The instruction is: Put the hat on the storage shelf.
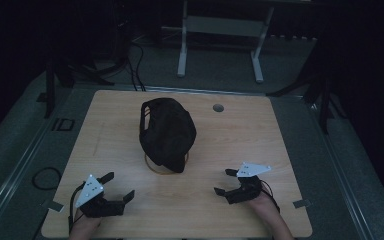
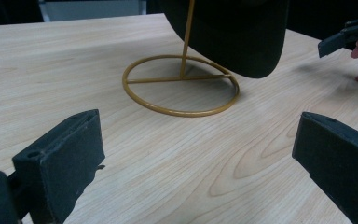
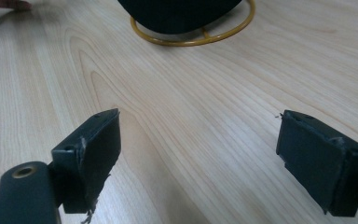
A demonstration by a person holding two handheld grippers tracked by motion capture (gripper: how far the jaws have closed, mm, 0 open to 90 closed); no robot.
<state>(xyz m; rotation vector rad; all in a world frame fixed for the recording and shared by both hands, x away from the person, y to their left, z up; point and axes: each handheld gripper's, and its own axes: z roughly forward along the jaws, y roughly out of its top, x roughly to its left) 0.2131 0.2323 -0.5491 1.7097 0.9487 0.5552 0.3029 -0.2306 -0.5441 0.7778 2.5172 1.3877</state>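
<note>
Left claw (image 1: 114, 186), lower left of the high view: jaws spread wide, nothing between them, resting low over the tabletop (image 1: 240, 135). Right claw (image 1: 226, 182), lower right: jaws likewise wide apart and empty.

One black cap (image 1: 167, 132), centre of the high view, well apart from both claws: dark fabric, rounded crown, open mesh-like section at its upper left. It sits on one gold wire stand (image 2: 182, 84), a thin upright post rising from a ring base with a crossbar; the cap's lower edge overhangs the ring.

The light wood tabletop between claws and stand lies bare. One round grommet hole (image 1: 218, 107) lies at upper right of the cap. White desk legs (image 1: 182, 47) stand beyond the far edge.
</note>
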